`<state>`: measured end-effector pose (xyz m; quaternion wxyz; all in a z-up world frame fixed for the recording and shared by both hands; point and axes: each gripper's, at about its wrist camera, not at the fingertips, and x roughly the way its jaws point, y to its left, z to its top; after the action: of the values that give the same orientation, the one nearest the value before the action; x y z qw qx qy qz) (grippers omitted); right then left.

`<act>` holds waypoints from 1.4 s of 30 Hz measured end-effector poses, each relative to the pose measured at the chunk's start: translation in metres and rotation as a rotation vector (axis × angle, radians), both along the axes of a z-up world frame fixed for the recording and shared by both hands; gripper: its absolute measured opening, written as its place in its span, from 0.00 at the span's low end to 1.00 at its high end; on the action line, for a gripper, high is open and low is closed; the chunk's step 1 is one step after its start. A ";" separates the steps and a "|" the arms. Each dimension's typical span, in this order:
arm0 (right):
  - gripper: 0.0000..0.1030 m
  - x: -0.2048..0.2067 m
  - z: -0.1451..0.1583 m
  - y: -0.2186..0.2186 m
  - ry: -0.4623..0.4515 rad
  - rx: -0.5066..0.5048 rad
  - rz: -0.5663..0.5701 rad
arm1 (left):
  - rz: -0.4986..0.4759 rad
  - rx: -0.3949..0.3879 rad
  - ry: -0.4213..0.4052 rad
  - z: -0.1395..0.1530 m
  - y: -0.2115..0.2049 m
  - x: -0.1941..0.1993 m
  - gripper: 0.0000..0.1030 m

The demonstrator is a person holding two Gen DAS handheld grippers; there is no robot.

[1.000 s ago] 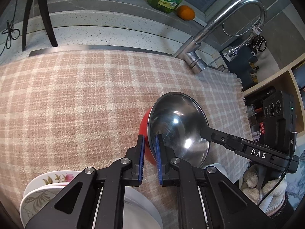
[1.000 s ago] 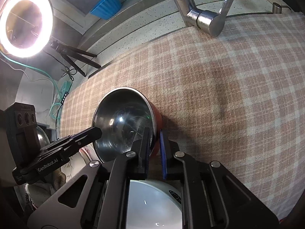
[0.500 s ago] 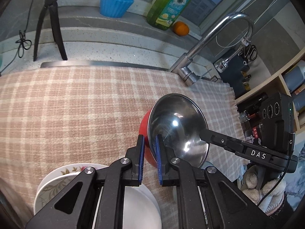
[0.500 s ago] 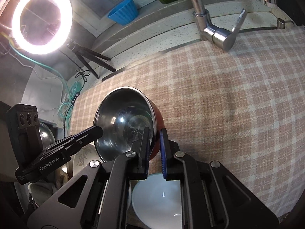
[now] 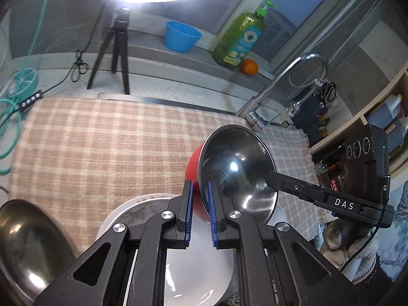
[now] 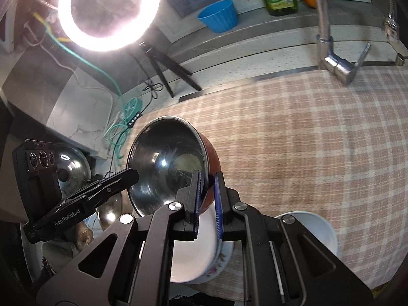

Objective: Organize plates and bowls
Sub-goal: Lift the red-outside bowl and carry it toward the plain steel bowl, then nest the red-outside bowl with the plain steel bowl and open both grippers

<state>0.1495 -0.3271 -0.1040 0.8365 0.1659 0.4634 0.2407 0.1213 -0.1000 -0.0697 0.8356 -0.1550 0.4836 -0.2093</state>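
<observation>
Your left gripper (image 5: 198, 190) has its blue pads clamped on the near rim of the red bowl with the steel lining (image 5: 236, 170); your right gripper (image 6: 207, 183) pinches the opposite rim of the same bowl, seen in the right wrist view at (image 6: 168, 165). Between your two grips the bowl hangs tilted, clear of the checked cloth (image 5: 102, 148), its shiny inside turned toward each camera. Directly below the jaws lies a white plate (image 5: 199, 270) stacked on a flowered plate (image 6: 224, 257). Just beside them on the cloth stands a white bowl (image 6: 318, 229). Off the cloth's left edge rests a steel bowl (image 5: 28, 244). Farther back stand the faucet (image 5: 280, 84) and a blue cup (image 5: 181, 37).
</observation>
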 end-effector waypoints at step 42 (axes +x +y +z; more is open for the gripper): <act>0.10 -0.027 -0.043 0.253 0.055 -0.211 0.439 | 0.405 0.011 0.128 -0.042 0.207 -0.095 0.09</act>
<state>0.1220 -0.0742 -0.1467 0.7639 -0.0208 0.5336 0.3624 0.0261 0.1067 -0.1113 0.8291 -0.2577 0.4957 -0.0242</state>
